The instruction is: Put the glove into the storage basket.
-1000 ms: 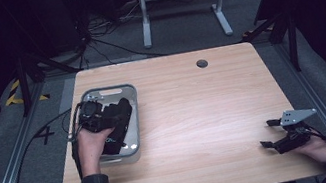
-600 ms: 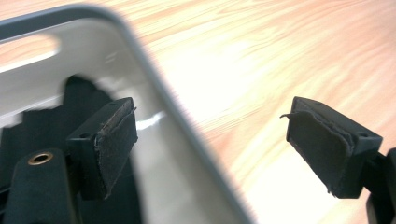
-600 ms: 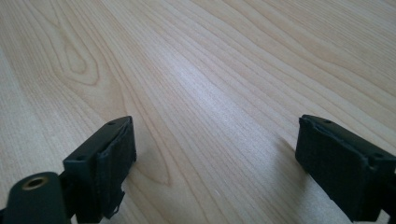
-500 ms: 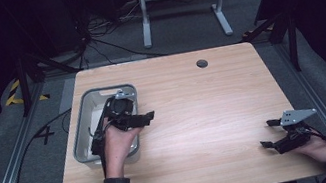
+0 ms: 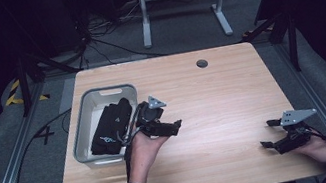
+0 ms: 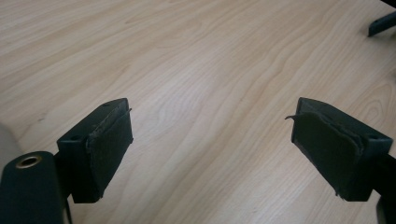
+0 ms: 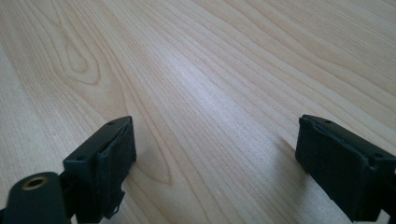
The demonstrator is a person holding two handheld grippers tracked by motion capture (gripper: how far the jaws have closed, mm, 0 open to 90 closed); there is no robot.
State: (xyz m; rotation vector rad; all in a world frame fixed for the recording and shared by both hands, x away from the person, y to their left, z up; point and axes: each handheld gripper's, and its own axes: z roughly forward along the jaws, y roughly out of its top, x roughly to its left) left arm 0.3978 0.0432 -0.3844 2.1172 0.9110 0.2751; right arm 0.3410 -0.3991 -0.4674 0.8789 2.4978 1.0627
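Currently the left tool (image 5: 173, 126) stands with jaws apart and nothing between them, having just been opening, over bare tabletop (image 5: 222, 91) left of centre in the high view. The black garment (image 5: 112, 126) lies in the grey bin (image 5: 85, 116) at centre left. The right tool (image 5: 271, 134), lower right, is likewise spread and empty. Risk: part of the garment appears to overlap the bin's right rim; a passing cable or jaw could snag it and drag it out.

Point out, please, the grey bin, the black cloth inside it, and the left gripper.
grey bin (image 5: 100, 91): high view, on its far rim.
black cloth (image 5: 111, 126): high view, on the middle of the folded bundle.
left gripper (image 6: 210, 140): left gripper view, midway between its open tips.
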